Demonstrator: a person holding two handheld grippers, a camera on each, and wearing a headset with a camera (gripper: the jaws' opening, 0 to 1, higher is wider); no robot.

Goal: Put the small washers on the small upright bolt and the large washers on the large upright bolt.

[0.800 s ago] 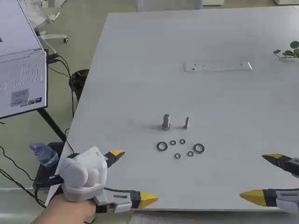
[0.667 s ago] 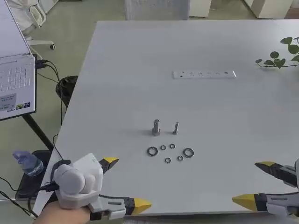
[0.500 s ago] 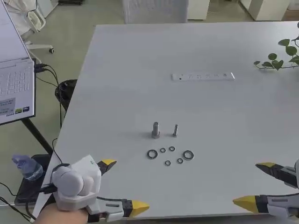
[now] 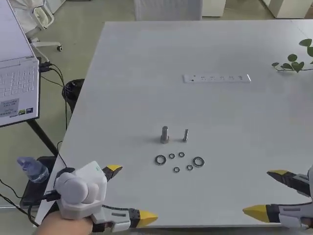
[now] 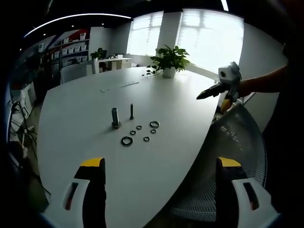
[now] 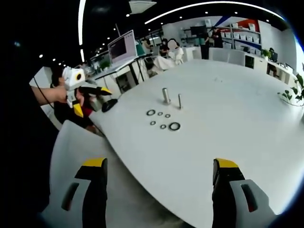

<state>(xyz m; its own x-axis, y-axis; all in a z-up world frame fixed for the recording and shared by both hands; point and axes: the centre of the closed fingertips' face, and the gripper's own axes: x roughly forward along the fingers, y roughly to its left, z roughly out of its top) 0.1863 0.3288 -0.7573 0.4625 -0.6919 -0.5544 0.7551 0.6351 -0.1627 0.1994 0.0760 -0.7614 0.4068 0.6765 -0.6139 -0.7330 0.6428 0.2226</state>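
On the white table a large upright bolt stands left of a small upright bolt. In front of them lie two large washers and several small washers. My left gripper is open at the table's near left edge, well short of the washers. My right gripper is open at the near right edge. From the left gripper I see the large bolt, the small bolt and the washers ahead. The right gripper faces the bolts and washers.
A white power strip lies farther back on the table. A plant sits at the far right. Off the left edge are a laptop and a water bottle. A mesh chair is near the front edge.
The head view has shifted a little. Both grippers stay open near the front edge, and the bolts and washers have not moved.
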